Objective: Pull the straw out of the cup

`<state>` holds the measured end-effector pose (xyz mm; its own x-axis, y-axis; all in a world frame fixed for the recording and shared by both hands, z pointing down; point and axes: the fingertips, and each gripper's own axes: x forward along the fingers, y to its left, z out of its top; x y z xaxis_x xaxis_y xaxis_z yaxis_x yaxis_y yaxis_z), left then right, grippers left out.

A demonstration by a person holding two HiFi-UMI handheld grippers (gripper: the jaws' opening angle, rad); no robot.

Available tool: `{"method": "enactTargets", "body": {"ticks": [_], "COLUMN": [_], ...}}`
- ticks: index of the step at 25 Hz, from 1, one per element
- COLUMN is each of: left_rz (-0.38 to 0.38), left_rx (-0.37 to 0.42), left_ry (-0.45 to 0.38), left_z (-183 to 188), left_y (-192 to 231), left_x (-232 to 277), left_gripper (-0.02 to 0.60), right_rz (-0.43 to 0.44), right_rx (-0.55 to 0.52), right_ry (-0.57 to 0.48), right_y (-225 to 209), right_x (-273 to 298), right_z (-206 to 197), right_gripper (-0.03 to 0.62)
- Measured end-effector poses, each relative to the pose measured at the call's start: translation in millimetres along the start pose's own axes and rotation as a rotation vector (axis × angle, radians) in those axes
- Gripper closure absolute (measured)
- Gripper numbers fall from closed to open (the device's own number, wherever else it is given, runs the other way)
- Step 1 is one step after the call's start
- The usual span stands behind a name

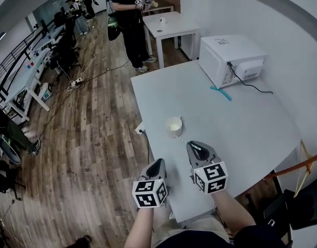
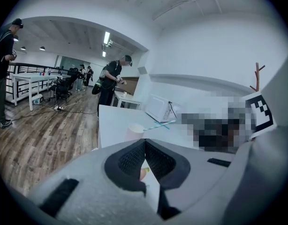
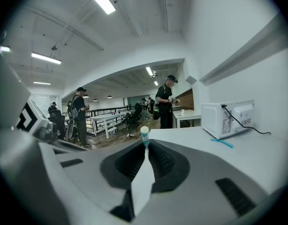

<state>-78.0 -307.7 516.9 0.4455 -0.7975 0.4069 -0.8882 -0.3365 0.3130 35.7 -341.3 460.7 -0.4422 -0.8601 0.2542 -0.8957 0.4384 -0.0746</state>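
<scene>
A white paper cup (image 1: 174,125) stands upright on the grey table (image 1: 251,133), and it also shows in the left gripper view as the cup (image 2: 135,130). My right gripper (image 1: 192,145) is just near-right of it, shut on a thin striped straw (image 1: 182,139). The straw runs from the jaws towards the cup's near side, outside the rim. In the right gripper view the straw's teal-striped end (image 3: 145,136) sticks up between the closed jaws. My left gripper (image 1: 159,162) hovers at the table's near-left edge with its jaws closed and nothing visible between them.
A white microwave (image 1: 231,60) with a black cable stands at the far right of the table. A second, teal straw (image 1: 221,93) lies in front of it. People stand by another white table (image 1: 166,25) further back. The wood floor is to the left.
</scene>
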Motion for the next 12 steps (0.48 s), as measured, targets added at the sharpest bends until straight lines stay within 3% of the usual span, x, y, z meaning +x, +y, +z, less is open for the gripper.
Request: {"method": "enactTargets", "body": {"ticks": [12], "left_rz": [-0.039], "left_rx": [0.02], "left_ry": [-0.005], "left_z": [-13.9], "left_y": [-25.1], "left_x": [-42.0], "left_gripper": [0.565], "right_rz": [-0.014], "right_rx": [-0.001], "right_ry": [-0.012], "right_y": [23.4], "right_x": [-56.4], "right_z": [-5.4], "right_gripper": [0.553]}}
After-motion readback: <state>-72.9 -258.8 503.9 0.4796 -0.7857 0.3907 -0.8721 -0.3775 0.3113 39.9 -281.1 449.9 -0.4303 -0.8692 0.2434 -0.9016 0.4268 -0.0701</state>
